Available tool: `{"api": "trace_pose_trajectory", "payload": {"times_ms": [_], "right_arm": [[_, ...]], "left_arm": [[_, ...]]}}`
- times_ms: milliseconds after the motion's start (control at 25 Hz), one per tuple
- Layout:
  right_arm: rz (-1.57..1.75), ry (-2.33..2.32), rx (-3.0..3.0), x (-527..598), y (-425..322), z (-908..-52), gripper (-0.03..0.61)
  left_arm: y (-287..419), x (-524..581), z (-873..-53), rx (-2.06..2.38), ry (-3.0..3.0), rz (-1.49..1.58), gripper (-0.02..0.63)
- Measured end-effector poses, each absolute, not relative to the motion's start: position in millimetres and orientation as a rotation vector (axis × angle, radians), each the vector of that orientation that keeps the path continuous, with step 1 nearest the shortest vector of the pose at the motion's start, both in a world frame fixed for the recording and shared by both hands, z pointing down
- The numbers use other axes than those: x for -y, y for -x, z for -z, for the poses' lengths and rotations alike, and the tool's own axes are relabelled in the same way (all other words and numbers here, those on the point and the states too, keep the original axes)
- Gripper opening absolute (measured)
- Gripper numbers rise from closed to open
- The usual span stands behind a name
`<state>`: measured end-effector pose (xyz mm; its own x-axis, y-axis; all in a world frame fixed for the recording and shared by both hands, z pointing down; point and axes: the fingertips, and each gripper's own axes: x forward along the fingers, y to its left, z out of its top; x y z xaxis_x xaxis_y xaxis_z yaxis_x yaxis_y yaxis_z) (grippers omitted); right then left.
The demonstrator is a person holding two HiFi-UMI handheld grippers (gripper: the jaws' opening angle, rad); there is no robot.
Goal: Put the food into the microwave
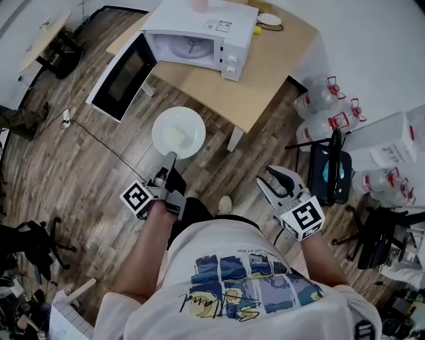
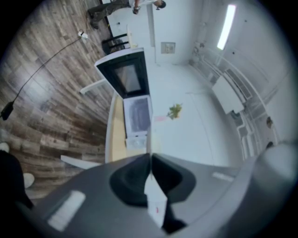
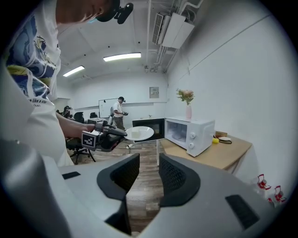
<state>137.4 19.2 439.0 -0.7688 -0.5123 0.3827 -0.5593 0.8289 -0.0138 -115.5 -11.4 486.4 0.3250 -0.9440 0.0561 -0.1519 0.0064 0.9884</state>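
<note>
A white plate (image 1: 178, 132) with a pale piece of food (image 1: 174, 137) on it hangs level over the wooden floor. My left gripper (image 1: 169, 159) is shut on its near rim. In the left gripper view the rim (image 2: 155, 200) shows edge-on between the closed jaws. Beyond it stands the white microwave (image 1: 199, 33) on the table (image 1: 265, 73), its door (image 1: 123, 75) swung wide open and the inside showing a turntable. My right gripper (image 1: 277, 180) is open and holds nothing, to the right of the plate. The right gripper view shows the plate (image 3: 139, 133) short of the microwave (image 3: 190, 134).
Large water bottles (image 1: 319, 109) and a black stool (image 1: 330, 169) stand right of the table. A vase of flowers (image 3: 187, 104) sits on top of the microwave, and a small dish (image 1: 269, 19) lies behind it. A person (image 3: 119, 111) stands far back in the room.
</note>
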Motion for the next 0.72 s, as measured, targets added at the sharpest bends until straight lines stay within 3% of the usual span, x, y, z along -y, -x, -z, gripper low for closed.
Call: {"api": "trace_pose_trajectory", "payload": {"times_ms": [360,720], "right_arm": [[-0.219,-0.898,2.614,51,-154,-435,0.13],[-0.263,-1.097,2.506,141,-153,-428,0.095]], "left_arm": [[125,130,-506,1.114,-1.412,0.849,0.018],[152,260,-536,1.091,-1.377,0.816,0.018]]}}
